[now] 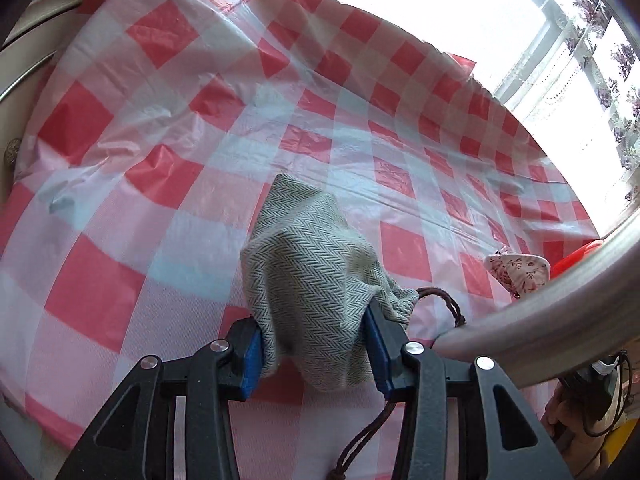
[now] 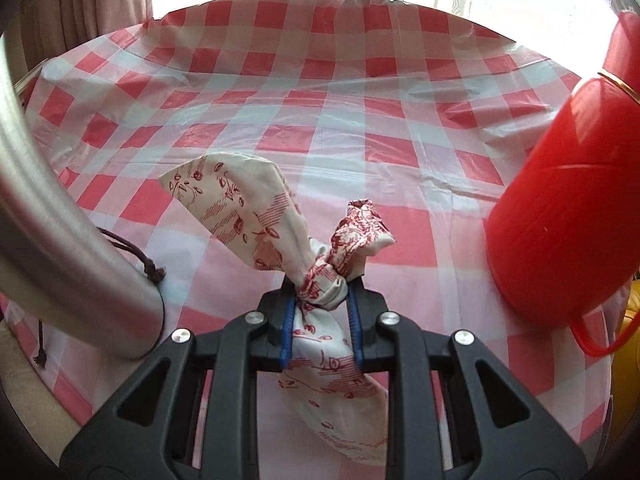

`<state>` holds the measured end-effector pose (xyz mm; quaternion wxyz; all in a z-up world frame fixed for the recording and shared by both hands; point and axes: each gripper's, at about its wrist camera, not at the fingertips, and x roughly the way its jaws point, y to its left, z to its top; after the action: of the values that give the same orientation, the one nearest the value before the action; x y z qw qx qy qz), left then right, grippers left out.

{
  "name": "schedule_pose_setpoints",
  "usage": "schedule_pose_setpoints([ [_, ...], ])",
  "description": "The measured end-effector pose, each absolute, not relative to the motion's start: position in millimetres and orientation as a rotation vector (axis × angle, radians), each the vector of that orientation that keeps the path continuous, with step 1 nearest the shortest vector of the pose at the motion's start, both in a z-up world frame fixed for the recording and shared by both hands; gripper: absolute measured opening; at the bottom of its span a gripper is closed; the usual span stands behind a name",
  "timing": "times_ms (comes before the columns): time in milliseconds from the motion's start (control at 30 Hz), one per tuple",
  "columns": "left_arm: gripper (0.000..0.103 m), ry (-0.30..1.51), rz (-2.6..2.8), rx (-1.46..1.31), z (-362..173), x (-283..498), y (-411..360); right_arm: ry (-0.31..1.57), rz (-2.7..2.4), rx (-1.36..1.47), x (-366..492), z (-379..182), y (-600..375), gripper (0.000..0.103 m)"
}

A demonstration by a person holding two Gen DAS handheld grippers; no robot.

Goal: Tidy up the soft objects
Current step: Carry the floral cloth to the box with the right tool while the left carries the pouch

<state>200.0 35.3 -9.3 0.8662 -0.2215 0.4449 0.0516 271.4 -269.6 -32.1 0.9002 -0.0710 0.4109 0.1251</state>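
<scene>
Holding herringbone pouch (image 1: 308,280) | floral pouch (image 2: 320,292) clamped | red bucket (image 2: 560,208) tilted

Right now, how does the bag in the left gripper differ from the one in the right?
The grey-green herringbone pouch is plain woven cloth with a brown drawstring; the white red-print bag is patterned and knotted. The left gripper clamps the pouch across its bulky body, jaws fairly wide; the right gripper pinches the printed bag just under its knot, jaws narrow. Both are soft, held above the checked tablecloth.
</scene>
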Motion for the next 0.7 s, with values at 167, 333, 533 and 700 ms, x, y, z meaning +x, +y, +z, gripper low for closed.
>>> schedule_pose_setpoints([
  [167, 0.045, 0.898, 0.124, -0.468, 2.6, 172.8, 33.1, 0.847, 0.238, -0.139, 243.5, -24.8, -288.6, 0.026],
  [333, 0.045, 0.879, 0.122, -0.443, 13.5, 151.8, 23.7, 0.842, 0.235, -0.150, 216.1, -20.9, -299.6, 0.026],
  [533, 0.045, 0.861, 0.118, -0.411, 24.1, 129.9, 11.9, 0.837, 0.226, -0.154, 188.1, -15.5, -312.7, 0.026],
  [700, 0.045, 0.853, 0.096, -0.377, 32.2, 116.4, -4.0, 0.834, 0.220, -0.152, 167.4, -11.7, -325.0, 0.026],
])
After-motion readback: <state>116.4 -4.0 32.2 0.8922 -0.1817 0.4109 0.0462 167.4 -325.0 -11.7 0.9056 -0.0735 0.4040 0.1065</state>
